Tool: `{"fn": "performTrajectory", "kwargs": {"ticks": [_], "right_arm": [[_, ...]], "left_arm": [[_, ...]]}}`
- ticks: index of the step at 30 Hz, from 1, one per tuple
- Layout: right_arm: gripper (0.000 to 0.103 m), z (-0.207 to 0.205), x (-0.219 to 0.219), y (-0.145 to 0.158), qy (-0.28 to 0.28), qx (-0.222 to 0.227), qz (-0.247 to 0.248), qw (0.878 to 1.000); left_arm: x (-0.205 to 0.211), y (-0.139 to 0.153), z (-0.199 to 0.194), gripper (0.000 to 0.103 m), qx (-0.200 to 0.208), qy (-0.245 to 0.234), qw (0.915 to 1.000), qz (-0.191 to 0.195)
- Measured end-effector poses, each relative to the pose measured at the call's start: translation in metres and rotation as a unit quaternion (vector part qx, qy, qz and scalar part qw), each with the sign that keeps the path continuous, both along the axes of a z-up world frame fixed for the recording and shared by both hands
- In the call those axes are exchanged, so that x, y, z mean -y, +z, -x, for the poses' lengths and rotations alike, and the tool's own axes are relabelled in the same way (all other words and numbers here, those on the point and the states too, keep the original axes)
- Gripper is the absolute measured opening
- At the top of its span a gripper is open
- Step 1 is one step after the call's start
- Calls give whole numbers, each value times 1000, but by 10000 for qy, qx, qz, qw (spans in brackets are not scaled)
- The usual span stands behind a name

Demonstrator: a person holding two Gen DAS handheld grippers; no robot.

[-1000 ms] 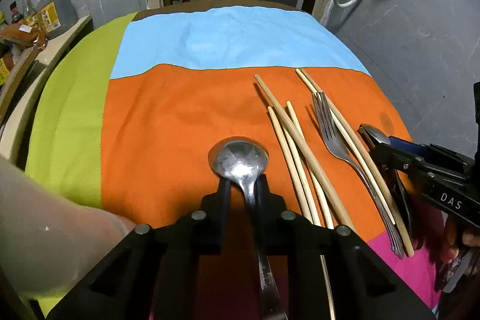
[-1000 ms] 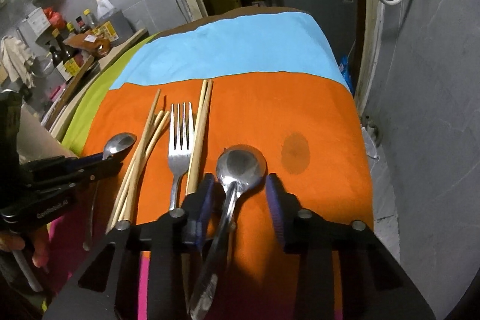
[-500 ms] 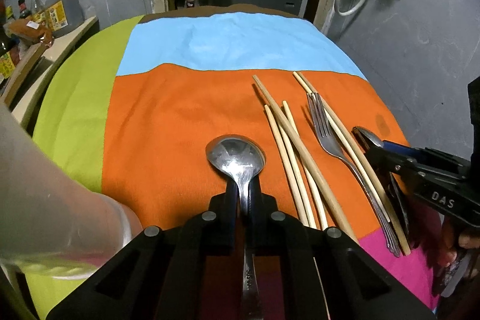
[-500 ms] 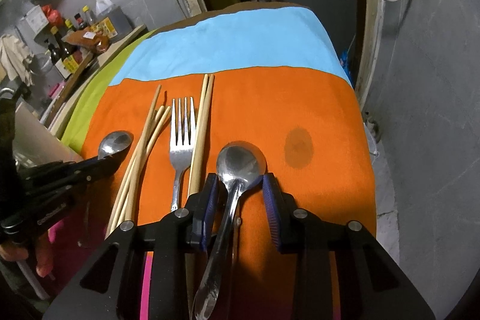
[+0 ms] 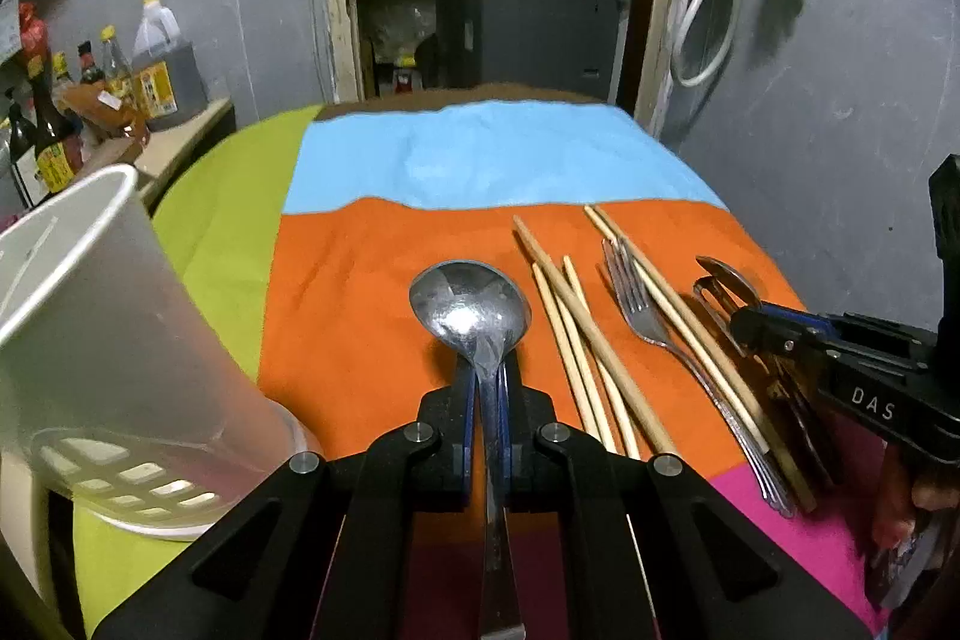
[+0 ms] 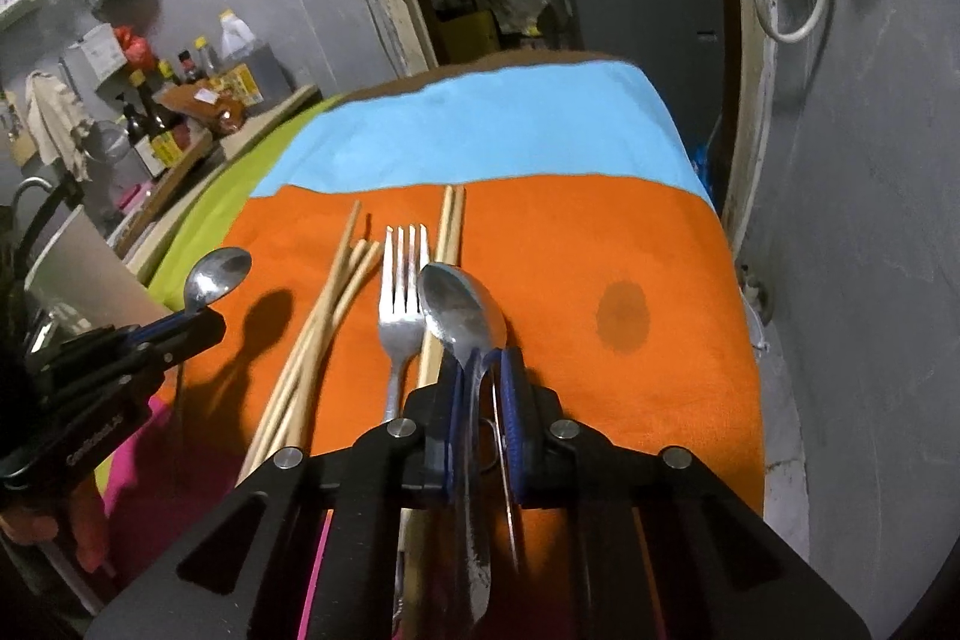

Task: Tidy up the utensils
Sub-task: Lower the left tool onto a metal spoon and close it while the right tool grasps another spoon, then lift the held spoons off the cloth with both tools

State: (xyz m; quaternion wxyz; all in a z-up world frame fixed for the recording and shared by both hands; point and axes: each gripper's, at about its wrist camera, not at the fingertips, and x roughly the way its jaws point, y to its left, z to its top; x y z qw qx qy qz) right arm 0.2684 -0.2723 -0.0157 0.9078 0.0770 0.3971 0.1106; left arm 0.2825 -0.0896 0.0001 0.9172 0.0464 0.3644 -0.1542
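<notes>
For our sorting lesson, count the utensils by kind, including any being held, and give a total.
Spoons: 2, both held
Fork: 1
Chopsticks: 5 visible
Total: 8

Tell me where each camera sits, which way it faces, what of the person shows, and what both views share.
Left wrist: on the left gripper, looking forward and down over the striped cloth; its jaws are shut on a spoon; white utensil holder at left.
Right wrist: on the right gripper, facing likewise; its jaws have just been closing on a second spoon.
Shared: fork, chopsticks, each other's gripper and fingers.
</notes>
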Motion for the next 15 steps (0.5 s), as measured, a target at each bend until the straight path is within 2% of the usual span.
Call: {"fn": "performTrajectory", "kwargs": {"ticks": [4, 9, 15], "right_arm": [[9, 9, -2, 6, -26, 306, -7, 9995], [9, 30, -8, 21, -129, 982, 143, 9950], [9, 49, -26, 41, -129, 1792, 331, 9832]], "left_arm": [[-7, 5, 11, 4, 332, -3, 9988, 351], [-16, 17, 25, 4, 807, 50, 9945, 660], [-31, 44, 38, 4, 1469, 184, 9829, 1092]]}}
